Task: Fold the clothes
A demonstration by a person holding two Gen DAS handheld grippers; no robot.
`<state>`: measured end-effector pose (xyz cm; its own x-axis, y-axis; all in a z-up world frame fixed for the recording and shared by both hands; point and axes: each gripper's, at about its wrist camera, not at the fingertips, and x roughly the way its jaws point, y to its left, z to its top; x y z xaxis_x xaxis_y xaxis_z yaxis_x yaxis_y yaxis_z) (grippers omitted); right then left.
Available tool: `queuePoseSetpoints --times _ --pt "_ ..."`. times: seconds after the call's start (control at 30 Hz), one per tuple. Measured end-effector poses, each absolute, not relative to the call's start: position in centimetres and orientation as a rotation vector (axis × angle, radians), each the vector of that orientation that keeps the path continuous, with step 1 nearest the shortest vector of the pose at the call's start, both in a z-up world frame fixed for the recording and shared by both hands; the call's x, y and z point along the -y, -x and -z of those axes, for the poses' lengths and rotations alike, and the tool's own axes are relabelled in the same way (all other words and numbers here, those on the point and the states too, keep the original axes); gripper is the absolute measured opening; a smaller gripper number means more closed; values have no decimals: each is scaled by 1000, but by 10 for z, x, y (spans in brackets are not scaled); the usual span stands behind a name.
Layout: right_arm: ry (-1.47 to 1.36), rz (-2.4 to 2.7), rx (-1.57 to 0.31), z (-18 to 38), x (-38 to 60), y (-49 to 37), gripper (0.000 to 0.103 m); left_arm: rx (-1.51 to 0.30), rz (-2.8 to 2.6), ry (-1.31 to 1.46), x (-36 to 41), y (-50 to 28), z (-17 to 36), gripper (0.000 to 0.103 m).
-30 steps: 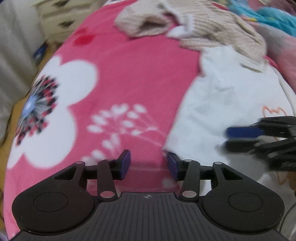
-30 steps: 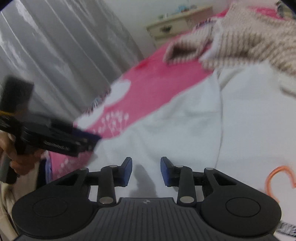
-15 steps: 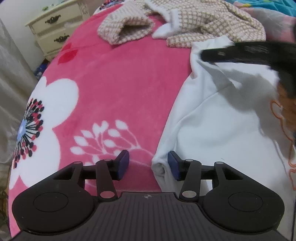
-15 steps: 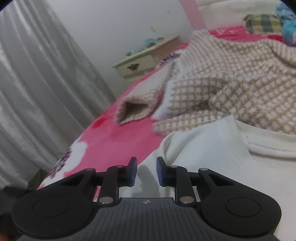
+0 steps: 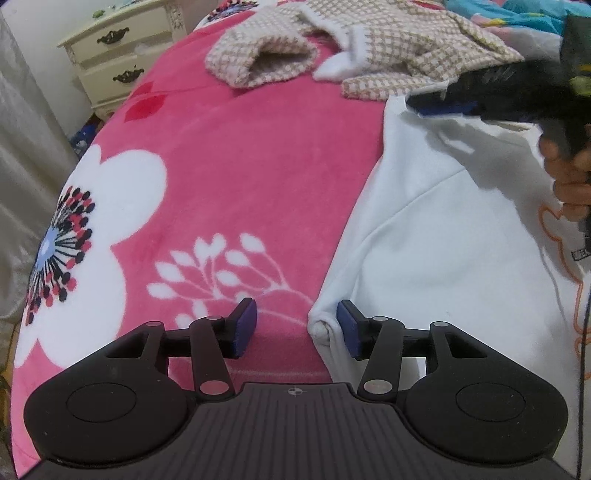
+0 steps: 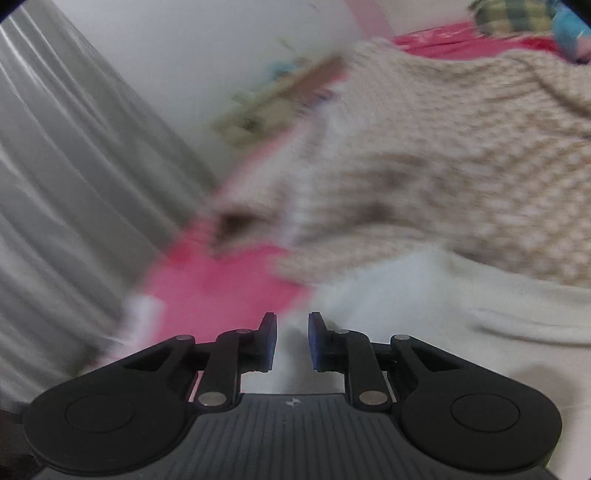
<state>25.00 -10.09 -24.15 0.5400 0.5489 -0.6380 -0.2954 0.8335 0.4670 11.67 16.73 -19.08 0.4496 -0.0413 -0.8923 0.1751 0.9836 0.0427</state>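
A white shirt [image 5: 443, 240] with an orange print lies flat on the right side of a pink flowered blanket [image 5: 240, 147]. My left gripper [image 5: 295, 326] is open and points down at the shirt's near left corner [image 5: 320, 328], which lies between its fingers close to the right pad [image 5: 347, 328]. Far up the shirt, my right gripper [image 5: 439, 105], held by a hand [image 5: 569, 177], sits at the shoulder edge. In the blurred right wrist view that gripper [image 6: 291, 339] keeps a narrow gap above white cloth [image 6: 424, 295], and no pad visibly presses on it.
A beige checked sweater [image 5: 369, 48] lies crumpled just beyond the white shirt and fills the right wrist view [image 6: 461, 166]. A cream nightstand [image 5: 118, 62] stands past the bed's far left corner. Grey curtains [image 6: 74, 184] hang on the left. Blue bedding [image 5: 517, 14] sits at the back right.
The right gripper travelled from beside my left gripper up to the shirt's far shoulder, and its jaws narrowed. The left gripper shifted slightly, so the shirt's corner now lies between its fingers.
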Motion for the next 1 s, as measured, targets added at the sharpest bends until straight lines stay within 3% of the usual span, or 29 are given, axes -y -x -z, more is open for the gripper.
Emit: queuePoseSetpoints --times 0.13,0.53,0.67,0.8,1.0 --pt "-471 -471 -821 222 166 -247 22 -1088 135 -139 -169 -116 191 54" --pt "-417 -559 -833 113 289 -156 27 -1145 38 -11 -182 -127 182 63" --pt "-404 -645 -843 111 270 -124 28 -1157 -28 78 -200 -135 175 63" --pt "-334 -799 -909 126 217 -81 39 -1129 -64 112 -220 -135 163 63" --pt "-104 -1056 -991 159 111 5 43 -1181 1 208 -232 -131 174 63"
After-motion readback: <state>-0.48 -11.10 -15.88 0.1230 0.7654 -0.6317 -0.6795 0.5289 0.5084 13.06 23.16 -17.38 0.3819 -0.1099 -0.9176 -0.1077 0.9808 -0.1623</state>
